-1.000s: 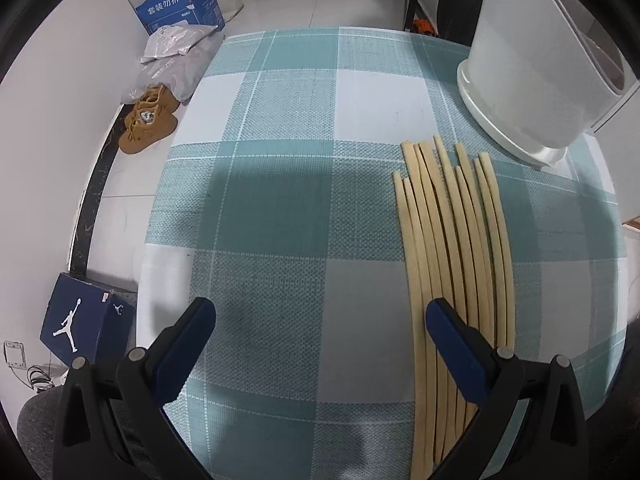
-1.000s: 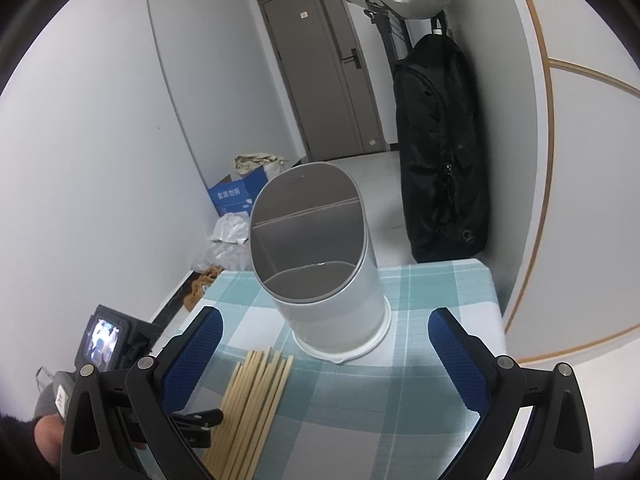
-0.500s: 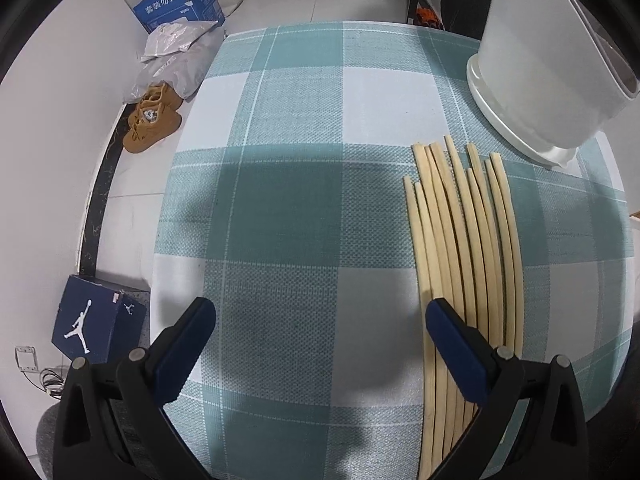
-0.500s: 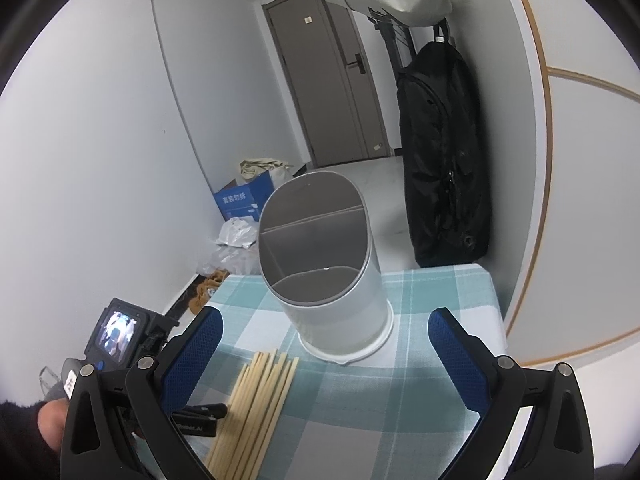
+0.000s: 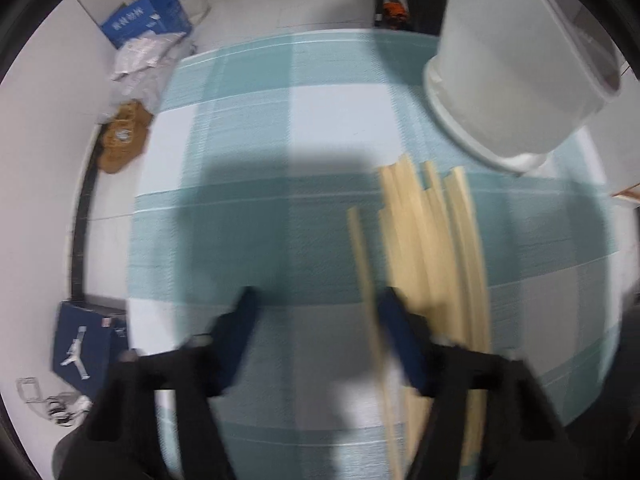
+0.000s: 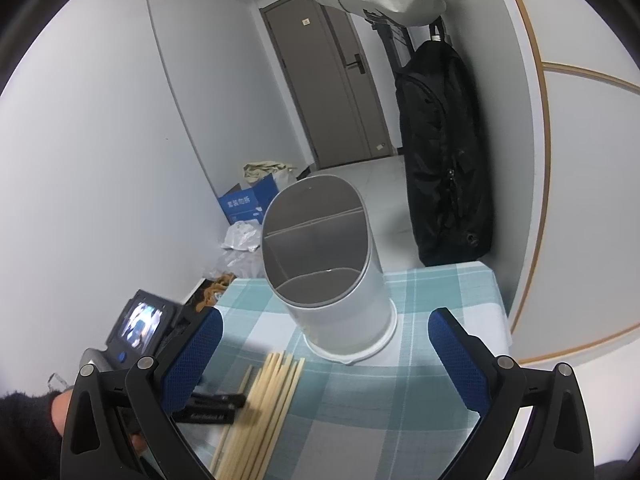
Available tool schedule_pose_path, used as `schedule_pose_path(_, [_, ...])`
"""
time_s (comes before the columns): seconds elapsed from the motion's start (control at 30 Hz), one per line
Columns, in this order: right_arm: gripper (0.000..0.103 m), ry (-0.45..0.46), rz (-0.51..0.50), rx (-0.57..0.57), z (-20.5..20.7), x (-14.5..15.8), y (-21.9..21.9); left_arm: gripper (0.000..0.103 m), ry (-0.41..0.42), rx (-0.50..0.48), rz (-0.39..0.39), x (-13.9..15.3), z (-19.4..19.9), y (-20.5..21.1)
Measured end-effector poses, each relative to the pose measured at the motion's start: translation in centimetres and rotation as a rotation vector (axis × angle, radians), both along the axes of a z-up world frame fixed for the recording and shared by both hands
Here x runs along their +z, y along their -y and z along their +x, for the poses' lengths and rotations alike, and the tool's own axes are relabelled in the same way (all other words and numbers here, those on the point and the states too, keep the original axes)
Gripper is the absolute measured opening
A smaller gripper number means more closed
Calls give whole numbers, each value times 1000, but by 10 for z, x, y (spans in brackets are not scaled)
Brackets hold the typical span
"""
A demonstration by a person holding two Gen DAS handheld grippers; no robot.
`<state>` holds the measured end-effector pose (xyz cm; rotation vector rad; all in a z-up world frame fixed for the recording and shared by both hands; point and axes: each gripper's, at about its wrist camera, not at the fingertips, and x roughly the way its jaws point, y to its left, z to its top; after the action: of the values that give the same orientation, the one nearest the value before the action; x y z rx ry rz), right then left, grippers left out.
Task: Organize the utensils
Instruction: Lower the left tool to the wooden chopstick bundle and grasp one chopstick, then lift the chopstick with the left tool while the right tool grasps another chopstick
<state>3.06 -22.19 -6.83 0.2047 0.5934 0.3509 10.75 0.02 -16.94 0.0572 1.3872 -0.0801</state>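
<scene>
While the left gripper (image 5: 316, 312) points down at the checked tabletop (image 5: 248, 152), its jaws are closing around one chopstick (image 5: 362, 264), apart from the bundle of chopsticks (image 5: 432, 240) beside the white holder (image 6: 336, 292). The right gripper (image 6: 324, 344) hangs open, holding nothing.
</scene>
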Motion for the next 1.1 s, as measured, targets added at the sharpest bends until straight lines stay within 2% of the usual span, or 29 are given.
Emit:
schedule_pose_path(0.03, [103, -4, 5, 6, 0, 0, 0, 27, -1, -2, -13, 0, 0, 1])
schedule_pose_path(0.07, [103, -5, 9, 10, 0, 0, 0, 26, 0, -11, -6, 0, 3, 4])
schedule_pose_path(0.13, [103, -6, 14, 16, 0, -1, 1, 14, -3, -31, -21, 0, 8, 6])
schedule_pose_path(0.17, [103, -8, 15, 19, -1, -1, 1, 12, -5, -31, -27, 0, 9, 5])
schedule_pose_path(0.23, [103, -20, 18, 27, 0, -3, 1, 2, -3, -24, -49, -1, 13, 1])
schedule_pose_path(0.33, [103, -40, 18, 33, 2, -7, 1, 1, 11, 1, -112, -1, 12, -8])
schedule_pose_path(0.47, [103, -117, 8, 51, 6, -19, -2, 0, 59, 35, -182, 4, 9, -23])
schedule_pose_path(0.67, [76, -258, -24, 126, 6, -47, -21, 0, 197, 74, -305, 23, -2, -46])
schedule_pose_path(0.83, [39, -407, -65, 196, 10, -72, -49, 0, 302, 79, -421, 38, -15, -67])
schedule_pose_path(0.93, [29, -454, -85, 217, 13, -80, -63, 0, 327, 83, -465, 41, -20, -70])
schedule_pose_path(1.03, [26, -503, -115, 205, 22, -87, -75, 0, 331, 104, -516, 40, -16, -76])
schedule_pose_path(1.1, [18, -546, -146, 182, 33, -93, -79, 0, 319, 111, -537, 37, -12, -81])
